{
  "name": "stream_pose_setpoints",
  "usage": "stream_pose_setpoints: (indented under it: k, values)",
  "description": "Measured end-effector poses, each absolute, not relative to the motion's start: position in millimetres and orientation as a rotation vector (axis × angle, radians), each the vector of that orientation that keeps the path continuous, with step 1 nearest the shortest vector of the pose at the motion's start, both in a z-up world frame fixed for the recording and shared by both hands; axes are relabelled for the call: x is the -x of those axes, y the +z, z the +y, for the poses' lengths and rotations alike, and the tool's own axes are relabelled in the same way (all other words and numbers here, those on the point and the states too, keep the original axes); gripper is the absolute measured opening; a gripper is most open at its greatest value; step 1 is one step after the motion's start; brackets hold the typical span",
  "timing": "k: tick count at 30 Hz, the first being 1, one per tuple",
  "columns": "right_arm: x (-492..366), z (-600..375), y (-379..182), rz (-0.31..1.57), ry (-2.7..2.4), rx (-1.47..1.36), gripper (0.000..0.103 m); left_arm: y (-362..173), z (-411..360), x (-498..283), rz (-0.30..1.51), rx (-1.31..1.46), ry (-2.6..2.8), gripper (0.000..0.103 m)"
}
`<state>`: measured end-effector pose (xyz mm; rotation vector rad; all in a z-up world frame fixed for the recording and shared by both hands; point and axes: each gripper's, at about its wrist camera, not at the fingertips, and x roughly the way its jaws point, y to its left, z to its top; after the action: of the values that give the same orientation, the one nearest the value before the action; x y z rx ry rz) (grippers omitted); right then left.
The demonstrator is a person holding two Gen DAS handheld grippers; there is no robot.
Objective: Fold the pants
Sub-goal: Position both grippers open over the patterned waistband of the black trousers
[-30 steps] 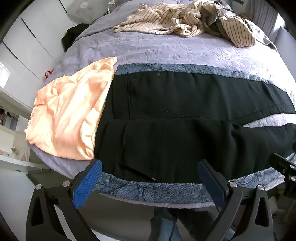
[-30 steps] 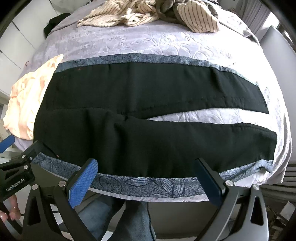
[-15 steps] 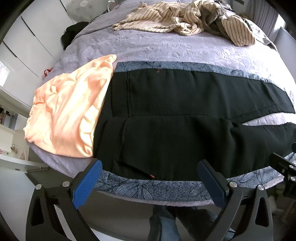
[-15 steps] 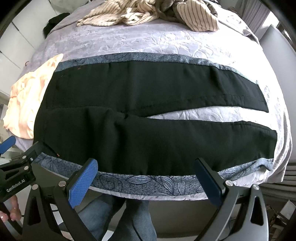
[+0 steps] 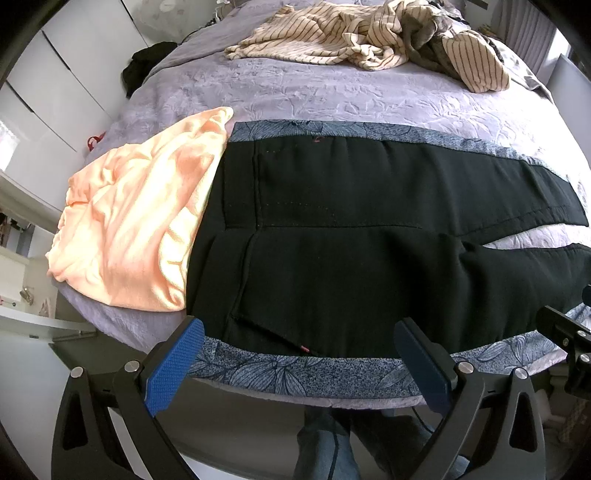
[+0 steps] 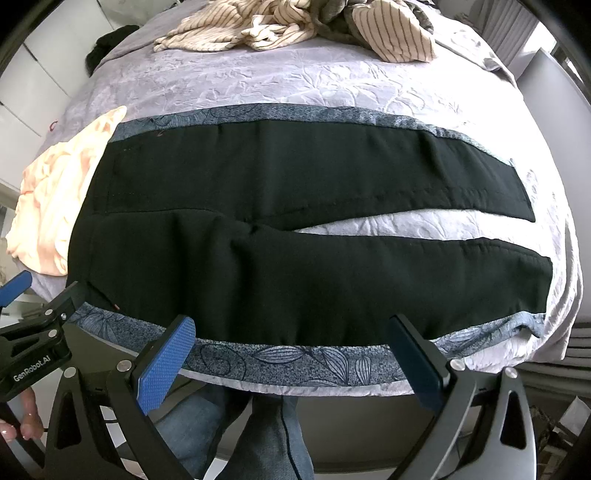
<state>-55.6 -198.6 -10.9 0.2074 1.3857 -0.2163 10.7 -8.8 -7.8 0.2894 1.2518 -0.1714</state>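
- Left gripper (image 5: pixel 295 363) and right gripper (image 6: pixel 291 360): both spread, nothing held, hovering off the bed's (image 6: pixel 332 88) near edge.
- Black pants (image 6: pixel 295 236) laid flat along that edge, legs apart.
- No fold made; all folding is judged outstanding.

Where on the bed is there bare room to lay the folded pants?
Bare bedspread between the pants and the striped clothes. A narrow wedge between the two legs. Crowded: the peach garment at the waistband, the striped pile at the far end.
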Motion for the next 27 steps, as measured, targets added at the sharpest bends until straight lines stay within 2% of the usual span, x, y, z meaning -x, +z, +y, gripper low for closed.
stream_pose_setpoints:
  k: [27]
  values:
    - [62.2, -200.8, -11.2, 1.389, -0.22, -0.237, 0.103, -8.8, -5.9, -7.1, 1.25, -0.283, -0.167, 0.103]
